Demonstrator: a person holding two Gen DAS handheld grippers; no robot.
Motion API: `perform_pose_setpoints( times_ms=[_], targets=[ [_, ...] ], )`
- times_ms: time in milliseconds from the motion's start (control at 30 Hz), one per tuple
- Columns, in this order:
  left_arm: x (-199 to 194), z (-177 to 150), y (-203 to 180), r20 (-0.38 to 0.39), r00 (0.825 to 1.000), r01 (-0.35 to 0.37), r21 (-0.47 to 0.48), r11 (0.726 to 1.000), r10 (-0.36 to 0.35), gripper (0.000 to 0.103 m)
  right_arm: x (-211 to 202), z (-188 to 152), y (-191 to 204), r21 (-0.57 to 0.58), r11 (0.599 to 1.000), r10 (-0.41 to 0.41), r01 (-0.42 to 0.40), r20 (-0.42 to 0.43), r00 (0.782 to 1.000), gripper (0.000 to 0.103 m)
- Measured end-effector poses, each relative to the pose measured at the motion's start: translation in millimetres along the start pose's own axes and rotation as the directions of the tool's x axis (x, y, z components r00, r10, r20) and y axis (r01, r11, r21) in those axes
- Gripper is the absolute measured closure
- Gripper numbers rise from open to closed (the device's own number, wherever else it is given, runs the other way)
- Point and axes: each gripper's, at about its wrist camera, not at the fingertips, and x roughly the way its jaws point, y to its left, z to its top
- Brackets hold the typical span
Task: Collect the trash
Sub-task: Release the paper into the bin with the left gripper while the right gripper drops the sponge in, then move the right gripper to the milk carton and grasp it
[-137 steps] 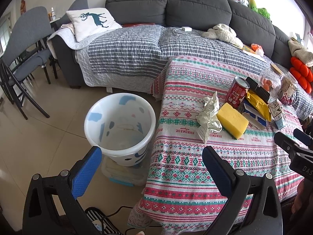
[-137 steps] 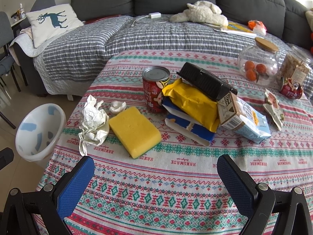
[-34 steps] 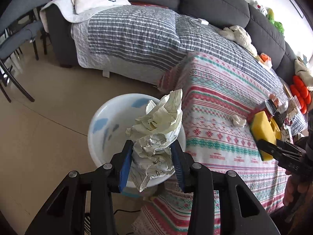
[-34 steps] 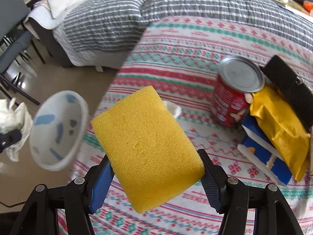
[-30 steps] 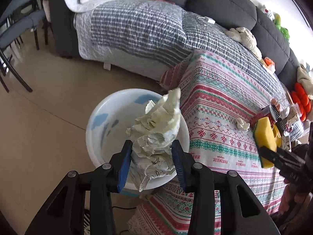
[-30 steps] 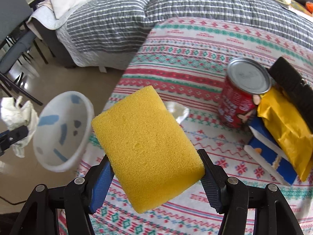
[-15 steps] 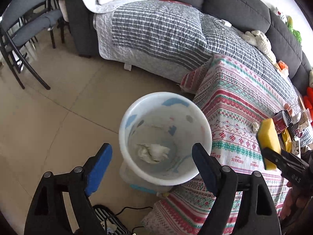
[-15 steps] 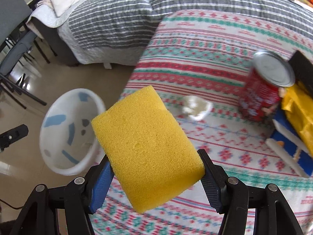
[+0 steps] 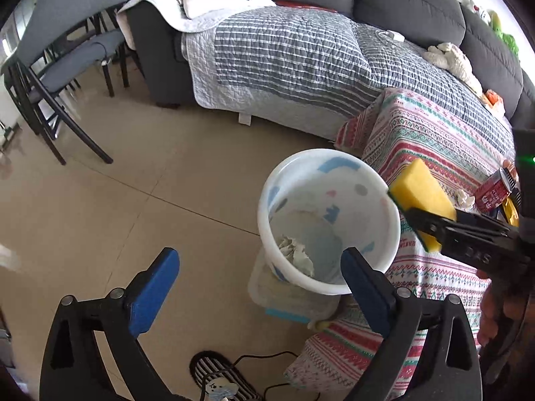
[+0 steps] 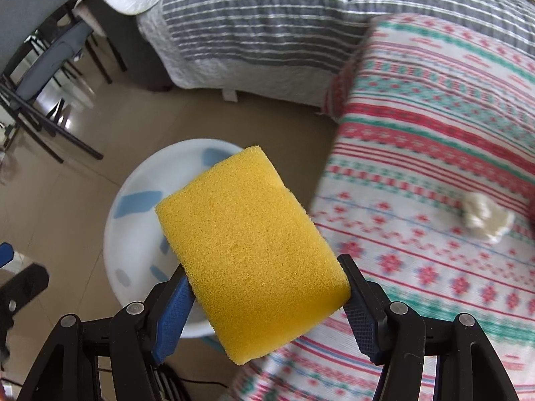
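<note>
yellow sponge (image 10: 250, 250) clamped in right hand-held gripper (image 10: 264, 304) — over bin (image 10: 140, 214)

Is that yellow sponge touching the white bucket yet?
Apart. In the left wrist view the sponge, clamped in the right gripper, hangs in the air beside the bucket rim, over the tablecloth edge, resting on nothing.

The left wrist view looks steeply down from above the floor, close over the white bin (image 9: 329, 220), facing the sofa (image 9: 334, 33). The right wrist view looks down from the table's (image 10: 434, 200) edge, nearly filled by a yellow sponge (image 10: 249, 250). Both views share bin, sponge, sofa, striped tablecloth and chair (image 9: 57, 63).
</note>
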Motion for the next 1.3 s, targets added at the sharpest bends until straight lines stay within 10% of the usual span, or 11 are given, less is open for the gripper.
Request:
perform_pose_setpoints(
  times_ms=[633,1300],
  targets=[
    [-11.0,-5.3,2.3,0.003,0.999,0.050,-0.010,0.999,-0.050,0.004,-11.0,18.9,21.6,-0.054,0.998,-0.033,0.037,0.084,0.996,0.015],
    [-4.8,3.7,-74.0,-0.045,0.991,0.130,0.061,0.990,-0.127,0.004,-99.2,-29.7,-116.7,0.074,0.976,-0.215,0.207,0.126,0.968,0.012]
  ],
)
